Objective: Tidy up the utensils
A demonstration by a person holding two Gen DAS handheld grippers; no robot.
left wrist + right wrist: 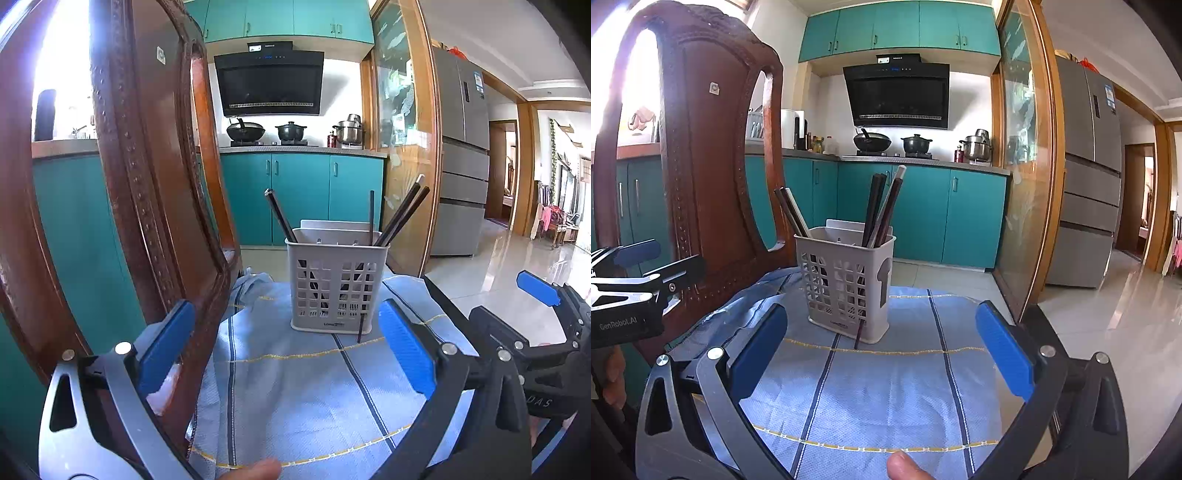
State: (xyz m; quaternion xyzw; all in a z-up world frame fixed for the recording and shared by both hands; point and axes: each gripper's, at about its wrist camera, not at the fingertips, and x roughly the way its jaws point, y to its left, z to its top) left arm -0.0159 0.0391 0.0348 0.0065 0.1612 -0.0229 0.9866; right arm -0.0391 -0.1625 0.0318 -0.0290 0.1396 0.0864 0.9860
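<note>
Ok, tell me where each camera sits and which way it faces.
Left wrist: on the left gripper, facing the basket and kitchen; its blue fingers, a fingertip and the right gripper show.
Right wrist: on the right gripper, facing the same way; the left gripper shows at the edge.
Shared: basket, chopsticks, cloth, chair.

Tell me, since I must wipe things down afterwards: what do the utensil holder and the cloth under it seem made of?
Utensil holder: likely matte grey plastic, judging by its moulded grid of holes. Cloth: woven fabric, light blue with dark and yellow stripes; it wrinkles and drapes.
</note>
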